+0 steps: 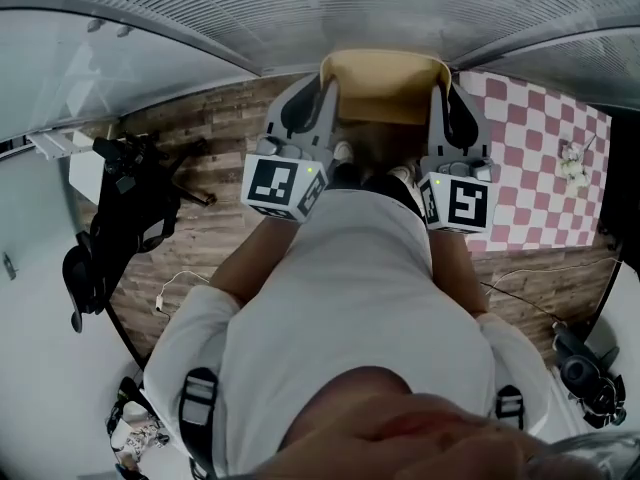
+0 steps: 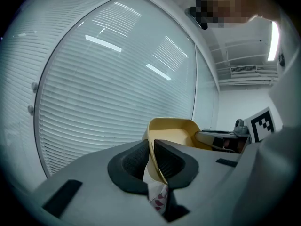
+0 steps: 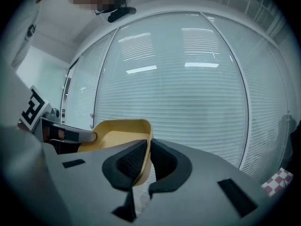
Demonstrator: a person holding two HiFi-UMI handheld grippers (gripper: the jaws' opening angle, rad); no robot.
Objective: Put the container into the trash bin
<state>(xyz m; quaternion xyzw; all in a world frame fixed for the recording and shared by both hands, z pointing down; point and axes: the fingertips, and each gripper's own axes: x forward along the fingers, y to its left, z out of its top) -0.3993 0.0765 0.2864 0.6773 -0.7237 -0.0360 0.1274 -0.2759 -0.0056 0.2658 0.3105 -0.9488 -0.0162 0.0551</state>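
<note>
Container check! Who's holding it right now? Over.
Left tool shut on container rim. Right tool shut on opposite rim. Window blinds ahead, not touching.

**A:** How are the arms set?

**B:** Both reach forward from the body. The left forearm (image 1: pixel 250 268) and the right forearm (image 1: pixel 457 268) are bare and run roughly side by side. Each one ends behind a marker cube, the left cube (image 1: pixel 283 186) and the right cube (image 1: pixel 458 200).

**A:** And the grippers?

**B:** The left hand-held gripper (image 2: pixel 151 147) and the right hand-held gripper (image 3: pixel 147 149) point ahead, about level. Each has its jaws nearly together, with the dark pads (image 2: pixel 134 161) pressing a thin side wall of the container (image 1: pixel 385 86). The two grip opposite sides.
</note>
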